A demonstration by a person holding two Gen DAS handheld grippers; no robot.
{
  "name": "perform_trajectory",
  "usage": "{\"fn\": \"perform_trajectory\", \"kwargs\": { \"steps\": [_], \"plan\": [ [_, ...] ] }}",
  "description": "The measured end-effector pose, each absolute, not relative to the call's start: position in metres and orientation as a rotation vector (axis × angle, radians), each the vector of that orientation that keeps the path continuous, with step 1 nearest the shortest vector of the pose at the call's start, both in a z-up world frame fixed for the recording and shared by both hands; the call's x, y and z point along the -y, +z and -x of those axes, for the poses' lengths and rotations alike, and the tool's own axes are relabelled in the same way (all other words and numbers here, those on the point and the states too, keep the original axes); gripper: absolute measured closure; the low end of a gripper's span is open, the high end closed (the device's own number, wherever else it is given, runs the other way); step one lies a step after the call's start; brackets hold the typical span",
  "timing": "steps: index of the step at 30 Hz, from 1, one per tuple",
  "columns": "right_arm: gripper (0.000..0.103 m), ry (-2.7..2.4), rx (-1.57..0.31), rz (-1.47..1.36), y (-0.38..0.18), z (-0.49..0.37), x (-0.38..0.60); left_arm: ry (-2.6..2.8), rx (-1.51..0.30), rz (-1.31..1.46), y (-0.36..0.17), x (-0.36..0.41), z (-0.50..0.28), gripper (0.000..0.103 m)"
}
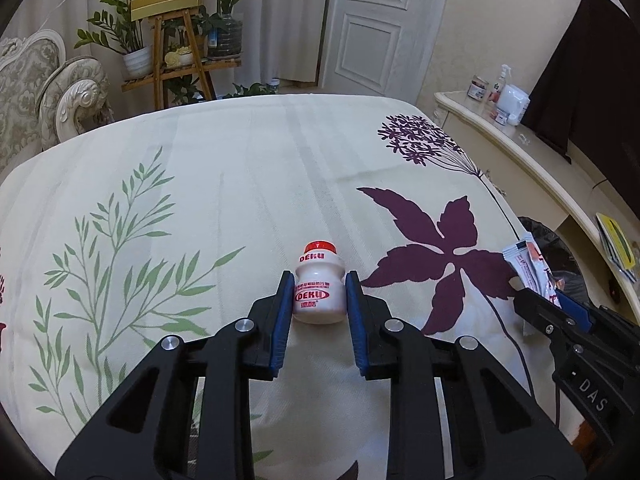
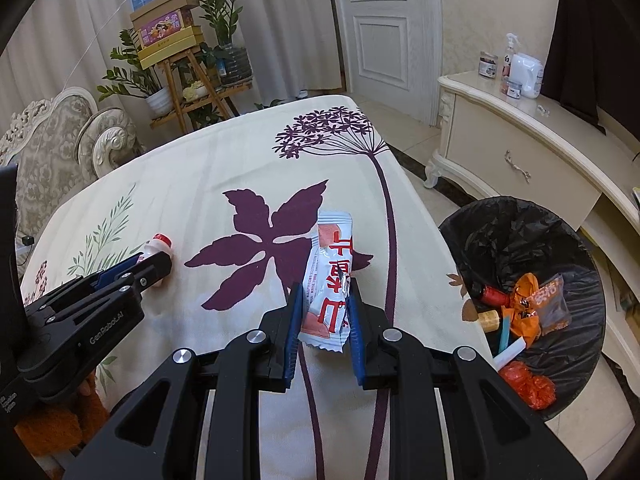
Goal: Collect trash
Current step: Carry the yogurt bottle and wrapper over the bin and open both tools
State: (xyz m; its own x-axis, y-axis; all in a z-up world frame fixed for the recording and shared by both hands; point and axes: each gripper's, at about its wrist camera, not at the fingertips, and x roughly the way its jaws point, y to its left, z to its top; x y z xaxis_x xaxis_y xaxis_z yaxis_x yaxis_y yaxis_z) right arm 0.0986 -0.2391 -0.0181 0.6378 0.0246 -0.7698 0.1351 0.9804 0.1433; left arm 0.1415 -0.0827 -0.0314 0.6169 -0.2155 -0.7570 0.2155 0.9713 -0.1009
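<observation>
A small white DEKU bottle [image 1: 320, 288] with a red cap stands upright on the floral tablecloth [image 1: 240, 184]. My left gripper [image 1: 320, 280] has its two blue-padded fingers closed against the bottle's sides. The bottle also shows in the right wrist view [image 2: 157, 249], behind the left gripper [image 2: 156, 270]. My right gripper [image 2: 325, 292] is shut on a white and red snack wrapper [image 2: 330, 276], held above the table near its right edge. The wrapper [image 1: 530, 264] and the right gripper [image 1: 542, 294] show at the right of the left wrist view.
A black-lined trash bin [image 2: 560, 240] stands on the floor right of the table, holding several wrappers and small bottles. A cream cabinet [image 2: 512, 152] with bottles lies beyond it. A sofa [image 2: 52, 148] and a plant shelf [image 2: 188, 80] stand at the back left.
</observation>
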Motion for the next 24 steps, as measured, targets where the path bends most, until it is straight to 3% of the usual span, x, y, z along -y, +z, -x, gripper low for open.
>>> {"fn": "perform_trajectory", "kwargs": {
  "steps": [24],
  "plan": [
    [0.081, -0.107, -0.827, -0.187, 0.000, -0.053, 0.247, -0.274, -0.799, -0.020, -0.006, 0.085, -0.086, 0.078]
  ]
}}
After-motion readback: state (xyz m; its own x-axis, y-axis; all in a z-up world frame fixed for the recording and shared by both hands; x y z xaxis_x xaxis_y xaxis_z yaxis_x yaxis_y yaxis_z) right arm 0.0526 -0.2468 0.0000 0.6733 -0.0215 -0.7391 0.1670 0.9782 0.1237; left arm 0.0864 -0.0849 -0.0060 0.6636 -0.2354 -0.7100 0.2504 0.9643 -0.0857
